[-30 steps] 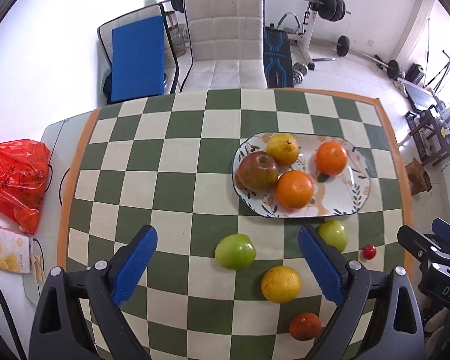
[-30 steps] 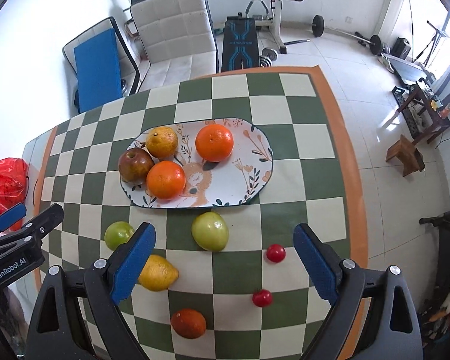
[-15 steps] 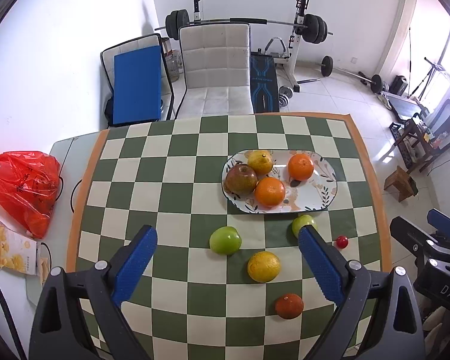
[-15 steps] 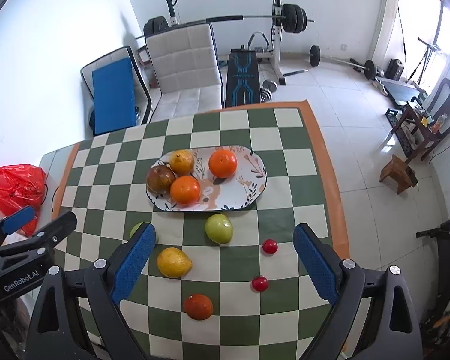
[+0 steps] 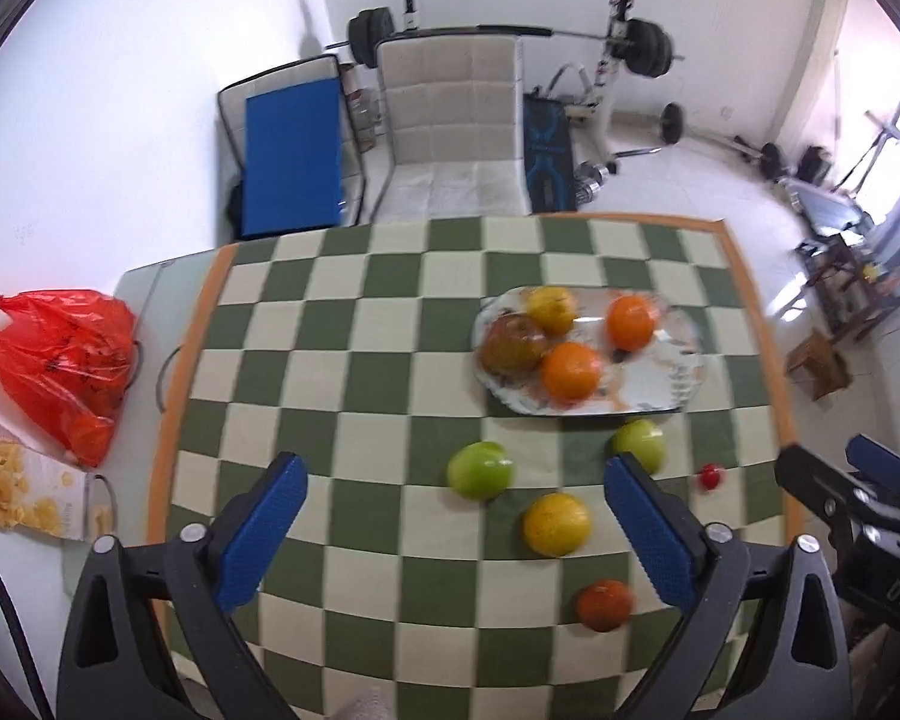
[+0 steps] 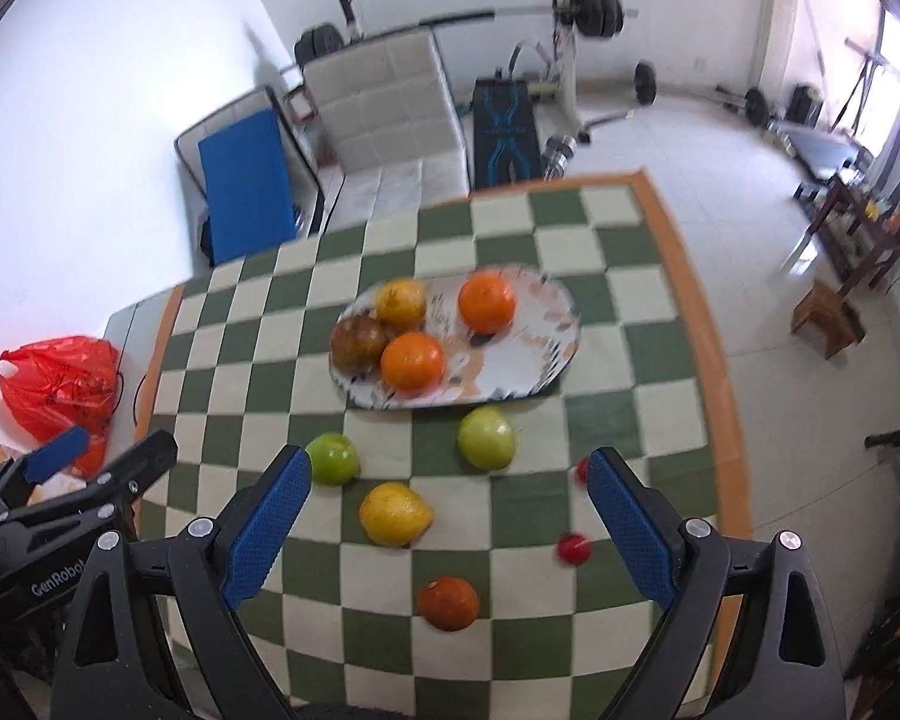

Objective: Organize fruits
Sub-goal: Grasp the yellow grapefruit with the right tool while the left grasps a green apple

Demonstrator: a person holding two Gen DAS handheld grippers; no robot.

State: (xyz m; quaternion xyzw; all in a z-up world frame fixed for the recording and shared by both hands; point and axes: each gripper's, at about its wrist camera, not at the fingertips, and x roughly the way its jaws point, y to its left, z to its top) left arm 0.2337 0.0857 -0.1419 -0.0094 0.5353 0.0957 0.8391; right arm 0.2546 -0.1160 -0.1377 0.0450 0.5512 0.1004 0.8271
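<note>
An oval patterned plate (image 5: 678,372) (image 6: 540,354) on the checked table holds two oranges (image 6: 413,361), a yellow fruit (image 6: 401,303) and a dark red apple (image 6: 359,343). Loose on the cloth nearer me lie two green apples (image 5: 481,470) (image 6: 486,437), a lemon (image 5: 556,524) (image 6: 395,513), a small dark orange fruit (image 5: 604,604) (image 6: 448,602) and two little red fruits (image 6: 573,548). My left gripper (image 5: 456,516) and right gripper (image 6: 450,516) hang open high above the table, holding nothing.
A red plastic bag (image 5: 60,354) and a snack box (image 5: 12,492) lie off the table's left side. A white chair (image 5: 450,138), a blue board (image 5: 291,162) and a weight bench stand beyond the far edge. Small wooden stool (image 6: 828,315) on the floor at right.
Both grippers have risen and drawn back from the table, so the fruits and plate look smaller and more of the room shows. No fruit has moved.
</note>
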